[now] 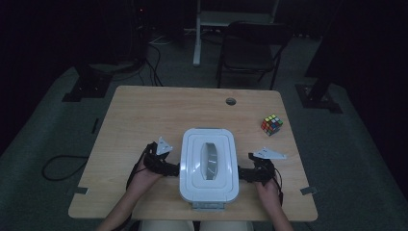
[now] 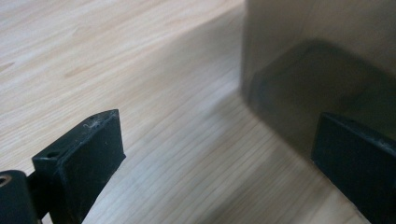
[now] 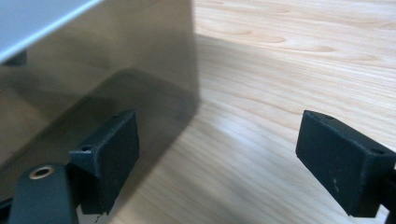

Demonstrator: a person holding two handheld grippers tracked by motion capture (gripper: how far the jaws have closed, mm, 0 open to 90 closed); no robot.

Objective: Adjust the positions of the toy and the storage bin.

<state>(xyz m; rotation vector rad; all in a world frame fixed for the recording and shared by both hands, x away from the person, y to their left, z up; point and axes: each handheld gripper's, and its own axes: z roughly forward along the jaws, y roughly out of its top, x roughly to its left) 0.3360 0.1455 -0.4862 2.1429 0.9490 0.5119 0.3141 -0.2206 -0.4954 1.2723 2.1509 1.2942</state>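
A white lidded box (image 1: 208, 163) with a grey handle in its lid stands at the table's near middle. My left gripper (image 1: 173, 169) lies against the box's left side, held by a hand. In the left gripper view the left gripper (image 2: 219, 135) is open over bare wood, and the box wall (image 2: 322, 51) rises beside its right jaw. My right gripper (image 1: 243, 173) sits at the box's right side. In the right gripper view the right gripper (image 3: 222, 133) is open, with the box wall (image 3: 93, 65) beside its left jaw and nothing between the pads.
A colourful puzzle cube (image 1: 272, 124) rests at the right of the wooden table (image 1: 144, 115). A cable hole (image 1: 231, 101) sits near the far edge. A dark chair (image 1: 250, 48) stands behind the table, and cables lie on the floor at left.
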